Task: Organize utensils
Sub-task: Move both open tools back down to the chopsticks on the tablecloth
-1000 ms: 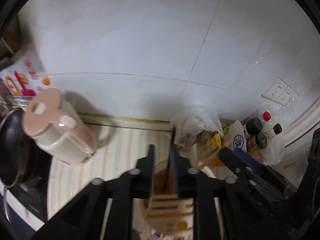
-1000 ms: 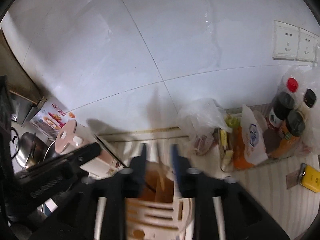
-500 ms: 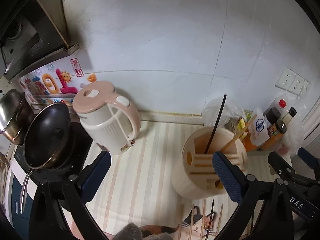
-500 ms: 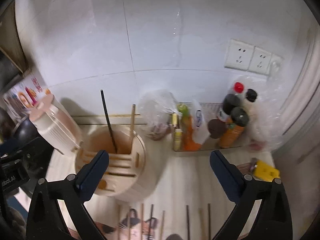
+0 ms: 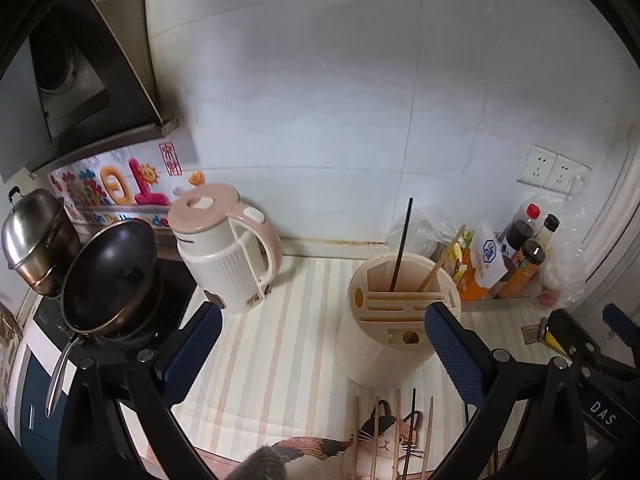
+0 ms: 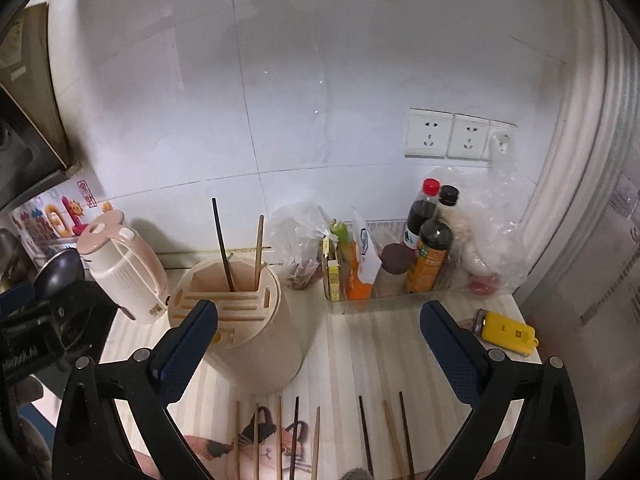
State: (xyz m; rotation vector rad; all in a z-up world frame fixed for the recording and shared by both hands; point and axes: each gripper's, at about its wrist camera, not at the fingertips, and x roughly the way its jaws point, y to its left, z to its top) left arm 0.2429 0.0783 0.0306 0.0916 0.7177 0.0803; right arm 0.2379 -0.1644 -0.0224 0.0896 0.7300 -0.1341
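A kitchen counter point(image 5: 256, 364) covered in a pale striped liner runs along a white tiled wall. Near its middle stands a round cream utensil holder point(image 5: 394, 320) with slots across its top; 2 chopsticks stand upright in its back compartment, 1 black chopstick point(image 5: 401, 246) and 1 wooden chopstick point(image 5: 442, 260) leaning to the right. In front of the holder, more loose chopsticks point(image 6: 296, 436), both wooden and black, lie in a row across a mat with a cat picture point(image 5: 380, 444). The left gripper point(image 5: 322, 354) hangs above the counter with its blue-padded jaws spread wide and nothing between them. The right gripper point(image 6: 318, 350) is likewise wide open and empty. To the left sit a pink and white kettle point(image 5: 228, 252) and a dark frying pan point(image 5: 108, 276); to the right, sauce bottles point(image 6: 430, 248) stand in a clear tray.
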